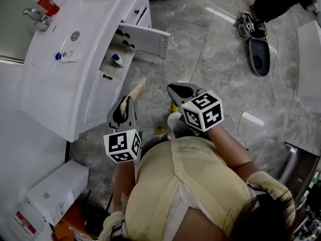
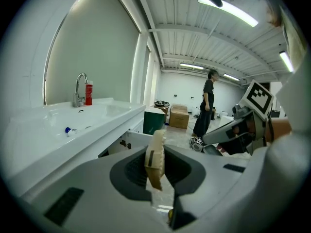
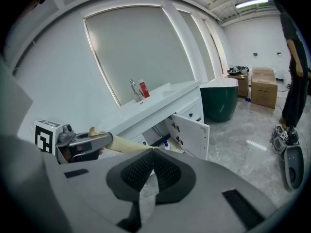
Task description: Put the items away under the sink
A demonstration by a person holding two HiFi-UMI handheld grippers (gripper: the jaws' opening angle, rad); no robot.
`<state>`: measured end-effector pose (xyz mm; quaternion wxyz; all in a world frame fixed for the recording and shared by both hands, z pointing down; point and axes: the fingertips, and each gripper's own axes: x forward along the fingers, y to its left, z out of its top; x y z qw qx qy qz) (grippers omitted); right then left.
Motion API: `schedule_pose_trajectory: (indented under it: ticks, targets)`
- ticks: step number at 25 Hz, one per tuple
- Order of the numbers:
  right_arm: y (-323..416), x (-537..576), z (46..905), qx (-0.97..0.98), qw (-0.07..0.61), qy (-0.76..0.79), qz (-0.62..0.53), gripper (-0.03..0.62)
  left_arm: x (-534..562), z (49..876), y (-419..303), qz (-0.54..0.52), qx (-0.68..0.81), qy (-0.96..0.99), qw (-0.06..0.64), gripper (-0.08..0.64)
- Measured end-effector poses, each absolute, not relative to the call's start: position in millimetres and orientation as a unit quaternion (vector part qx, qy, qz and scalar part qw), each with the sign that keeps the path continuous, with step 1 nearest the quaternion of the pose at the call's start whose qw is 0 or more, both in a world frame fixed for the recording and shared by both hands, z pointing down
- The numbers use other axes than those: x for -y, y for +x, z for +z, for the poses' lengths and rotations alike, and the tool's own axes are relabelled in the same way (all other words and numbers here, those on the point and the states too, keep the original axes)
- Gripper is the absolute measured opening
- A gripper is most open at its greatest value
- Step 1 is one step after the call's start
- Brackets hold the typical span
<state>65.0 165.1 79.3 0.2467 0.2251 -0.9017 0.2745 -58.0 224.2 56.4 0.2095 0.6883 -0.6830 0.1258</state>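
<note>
Left tongs (image 2: 156, 152) clamp flat beige item (image 2: 155, 161), upright between jaws.

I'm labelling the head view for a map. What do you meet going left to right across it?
Red bottle → left gripper holding a tan item → right gripper → shoes.

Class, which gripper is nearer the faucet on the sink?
Left. The left gripper, jaws clamped on a beige item, is beside the vanity's front, on the faucet's side; the right gripper sits farther out over the floor.
</note>
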Motion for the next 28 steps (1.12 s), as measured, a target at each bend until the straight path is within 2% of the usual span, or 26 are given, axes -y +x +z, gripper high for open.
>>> schedule_pose_trajectory:
  ticks: [15,28]
  targets:
    - [82,-93,91,0.907,0.249,0.186,0.285,0.026,-154,77,-33,0.158,0.693,0.668,0.220,0.080]
    - [62,-63,110,0.903,0.265,0.165,0.296,0.026,-117,108,-49,0.185,0.686,0.661,0.240,0.080]
